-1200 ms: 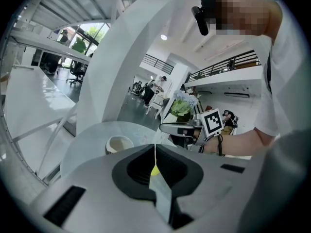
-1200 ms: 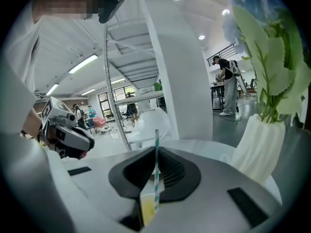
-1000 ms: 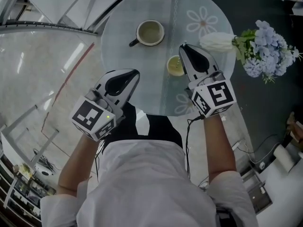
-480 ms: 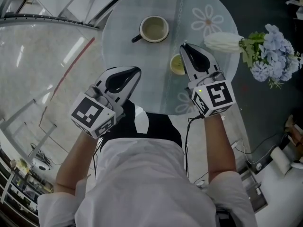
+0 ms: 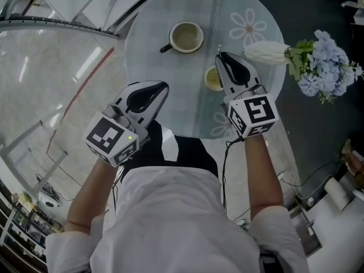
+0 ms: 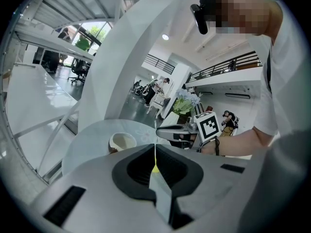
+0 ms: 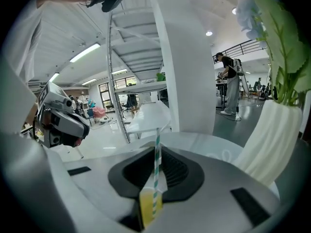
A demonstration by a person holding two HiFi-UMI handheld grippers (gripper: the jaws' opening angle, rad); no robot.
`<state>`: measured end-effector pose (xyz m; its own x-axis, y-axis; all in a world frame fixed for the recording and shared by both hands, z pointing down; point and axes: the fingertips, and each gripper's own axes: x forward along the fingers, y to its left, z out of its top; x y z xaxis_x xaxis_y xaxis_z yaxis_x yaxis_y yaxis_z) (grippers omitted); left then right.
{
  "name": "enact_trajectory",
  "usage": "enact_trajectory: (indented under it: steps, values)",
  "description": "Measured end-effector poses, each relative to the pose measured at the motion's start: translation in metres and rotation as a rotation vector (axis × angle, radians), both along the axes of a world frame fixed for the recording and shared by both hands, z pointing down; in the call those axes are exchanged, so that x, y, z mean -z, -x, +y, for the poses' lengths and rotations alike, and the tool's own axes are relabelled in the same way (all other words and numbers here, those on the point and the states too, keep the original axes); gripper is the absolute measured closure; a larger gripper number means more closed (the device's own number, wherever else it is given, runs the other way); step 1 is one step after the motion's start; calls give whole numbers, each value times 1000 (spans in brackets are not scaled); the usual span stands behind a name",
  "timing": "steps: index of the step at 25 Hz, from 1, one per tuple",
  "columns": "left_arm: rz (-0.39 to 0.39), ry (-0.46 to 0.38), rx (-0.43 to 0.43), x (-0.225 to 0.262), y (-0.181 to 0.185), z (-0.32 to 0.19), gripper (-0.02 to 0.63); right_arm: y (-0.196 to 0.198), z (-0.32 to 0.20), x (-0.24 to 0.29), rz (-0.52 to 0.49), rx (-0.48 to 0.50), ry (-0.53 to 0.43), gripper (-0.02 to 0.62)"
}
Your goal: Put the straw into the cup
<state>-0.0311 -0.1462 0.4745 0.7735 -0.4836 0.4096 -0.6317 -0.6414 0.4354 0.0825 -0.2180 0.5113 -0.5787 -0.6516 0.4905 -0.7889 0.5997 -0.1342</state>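
- The right gripper has its jaws pressed together on the straw. The pinch falls on the straw's lower length, and the rest stands up past the jaw tips.
- The straw is held roughly upright and across the jaws. Judged purpose: this leaves a free length that can be lowered end-first into a vessel without the jaws meeting the rim.
- Straw location: in the right gripper, above the near right part of the desk. It is not in any vessel.
- The cup, a handled one with pale contents, stands at the far centre of the desk, apart from the right gripper.
- A small yellow-green vessel stands just left of the right jaws. The frames do not settle which of the two vessels the task intends.
- The left gripper has its jaws pressed together. Nothing identifiable sits between them. It hangs at the near left edge of the desk, apart from both vessels, and appears to be idle.
- A white vase of blue flowers stands at the right edge of the desk, just beyond the right jaws. Keep clear of it during the approach.
- Straw appearance: thin, straight, white with green spiral stripes. It is probably paper, so it is light and easily crushed.
- A yellow patch shows low in the right jaw seam. Its identity cannot be determined.
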Motion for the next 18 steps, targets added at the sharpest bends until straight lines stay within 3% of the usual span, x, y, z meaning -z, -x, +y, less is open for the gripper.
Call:
enact_trajectory:
  steps: [18]
  values:
    - [15, -92, -49, 53, -4, -9, 577, -18, 20, 47, 17, -93, -29, 557]
